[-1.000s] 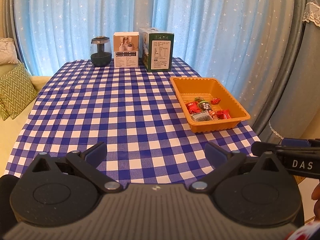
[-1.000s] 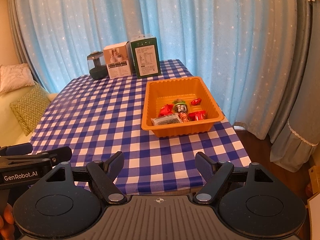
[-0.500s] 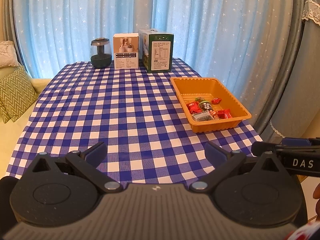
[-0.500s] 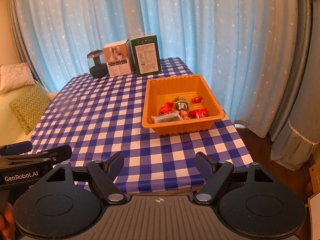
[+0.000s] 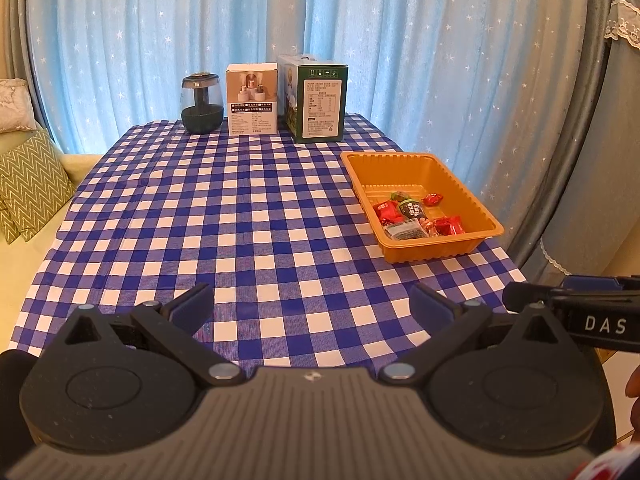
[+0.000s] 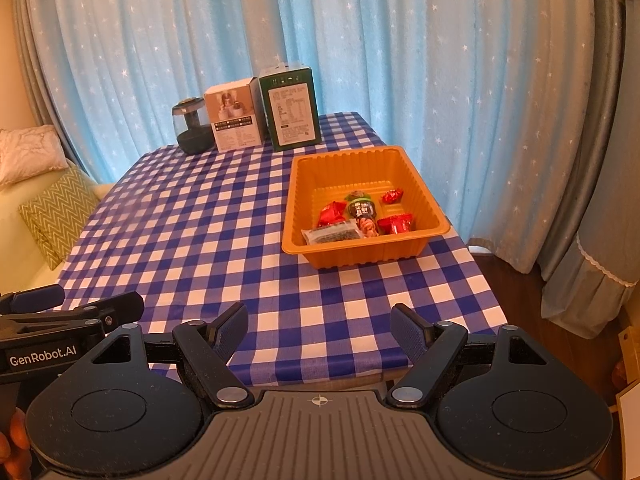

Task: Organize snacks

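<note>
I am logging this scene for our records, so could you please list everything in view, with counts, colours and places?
Ribbed plastic tray: one, orange, right side of the table.
Wrapped snacks: about six, mostly red, one dark green, one clear pack of dark pieces, at the tray's near end.
Checked tablecloth: one, blue and white, covering the table.
Tall carton: one, dark green, far edge, right of the white box.
Square carton: one, white, far edge, middle.
Domed jar-like device: one, clear top, dark base, far edge, left.
Star-print curtains: pale blue, behind the table.
Zigzag cushion: one, green, on the left.
Left gripper: one, black, blue pads, open, empty, near edge.
Right gripper: one, same build, open, empty, near edge.
</note>
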